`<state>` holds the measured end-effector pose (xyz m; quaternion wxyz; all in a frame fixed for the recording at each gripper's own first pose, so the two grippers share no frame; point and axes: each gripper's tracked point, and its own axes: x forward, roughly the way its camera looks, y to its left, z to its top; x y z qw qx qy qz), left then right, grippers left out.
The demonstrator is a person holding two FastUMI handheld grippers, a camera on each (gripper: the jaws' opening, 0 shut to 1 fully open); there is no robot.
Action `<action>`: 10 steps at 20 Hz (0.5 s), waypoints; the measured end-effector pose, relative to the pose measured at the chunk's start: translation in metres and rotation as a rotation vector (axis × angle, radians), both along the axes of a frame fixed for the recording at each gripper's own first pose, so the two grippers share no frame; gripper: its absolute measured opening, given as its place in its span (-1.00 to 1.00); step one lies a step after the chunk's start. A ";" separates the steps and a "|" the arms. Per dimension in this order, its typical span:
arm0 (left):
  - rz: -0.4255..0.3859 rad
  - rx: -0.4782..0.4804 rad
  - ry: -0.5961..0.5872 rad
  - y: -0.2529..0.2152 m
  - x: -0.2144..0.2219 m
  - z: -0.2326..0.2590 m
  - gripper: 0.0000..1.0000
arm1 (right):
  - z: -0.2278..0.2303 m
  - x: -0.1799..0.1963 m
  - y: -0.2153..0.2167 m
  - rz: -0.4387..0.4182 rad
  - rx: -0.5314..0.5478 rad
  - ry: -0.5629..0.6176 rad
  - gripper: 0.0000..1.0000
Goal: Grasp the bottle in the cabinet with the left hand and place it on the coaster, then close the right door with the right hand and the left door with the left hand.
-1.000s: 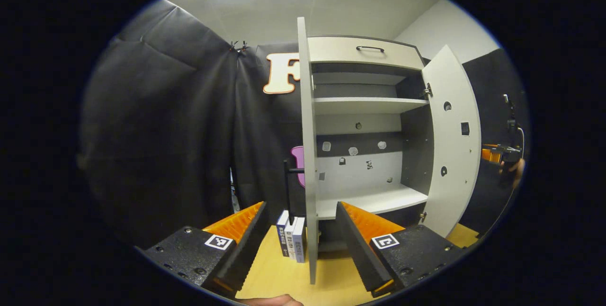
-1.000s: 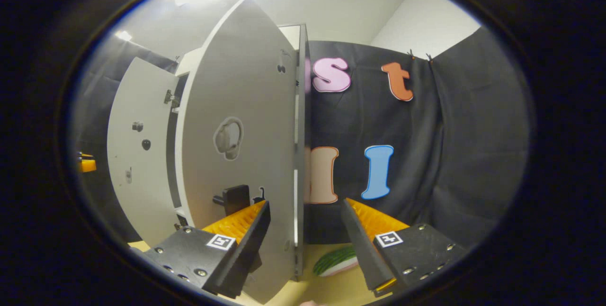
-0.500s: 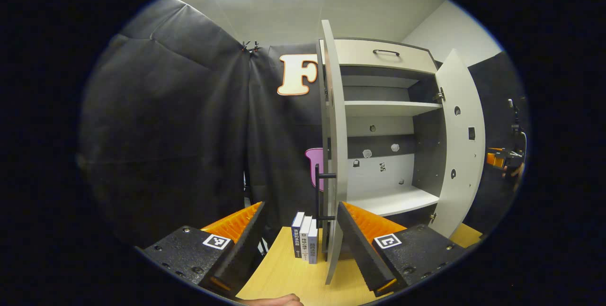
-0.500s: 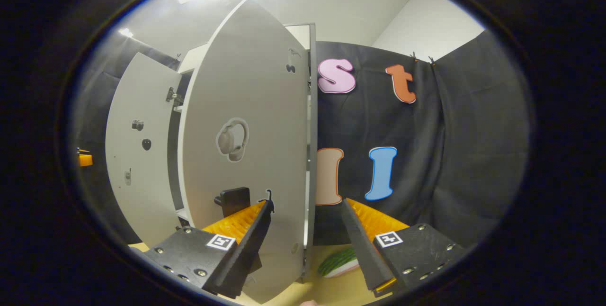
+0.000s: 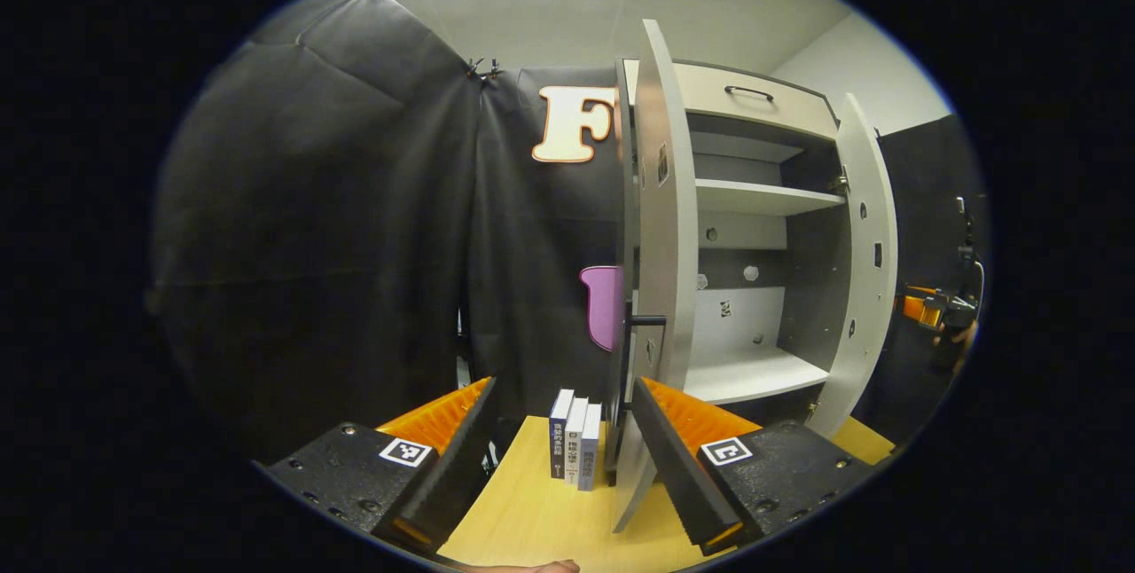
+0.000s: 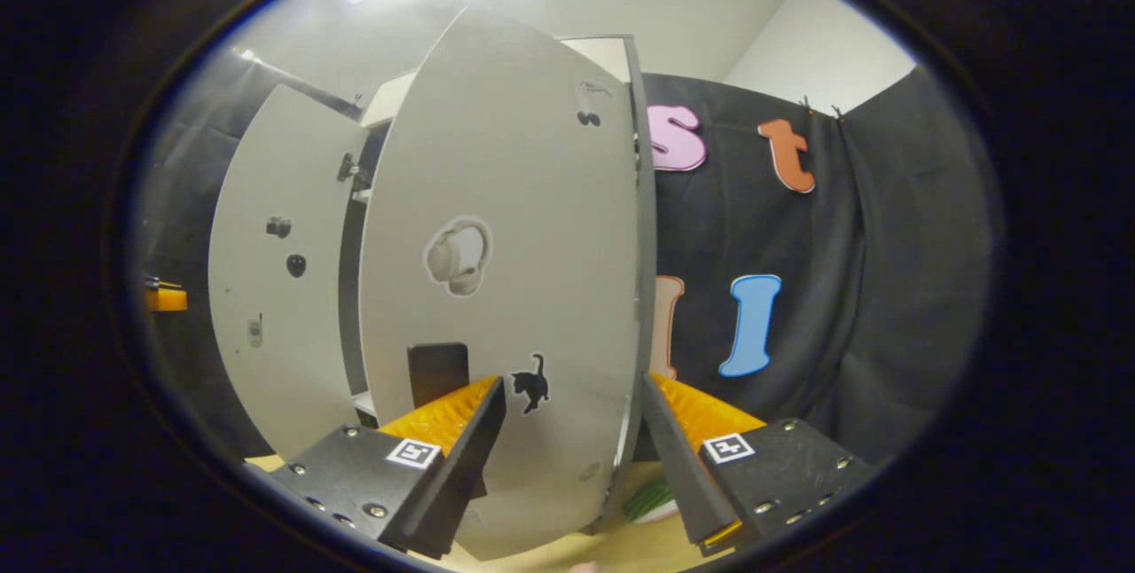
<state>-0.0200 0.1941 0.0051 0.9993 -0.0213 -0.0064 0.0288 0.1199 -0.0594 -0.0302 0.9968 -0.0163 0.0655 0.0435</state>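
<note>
I see the cabinet (image 5: 754, 200) standing on the bench (image 5: 541, 515), its left door (image 5: 661, 227) half open, and three books (image 5: 575, 440) just left of it.

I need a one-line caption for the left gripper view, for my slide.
Open left gripper facing the cabinet's left door, beside three books on the table.

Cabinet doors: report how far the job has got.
Looks done: the cabinet shelves hold no bottle, so it seems already taken out; its placement on the coaster I cannot confirm. In hand: the right door stands part open between the fingers of the open right gripper. Left: shutting it fully, then the left door, also ajar beside the open left gripper.
</note>
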 end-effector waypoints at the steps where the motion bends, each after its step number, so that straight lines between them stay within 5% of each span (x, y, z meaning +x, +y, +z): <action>1: 0.004 0.001 -0.001 0.003 0.003 -0.001 0.89 | -0.005 0.001 0.008 0.023 -0.004 0.010 0.80; 10: 0.020 -0.032 0.024 0.028 0.040 -0.020 0.89 | -0.030 0.000 0.032 0.087 -0.090 0.048 0.91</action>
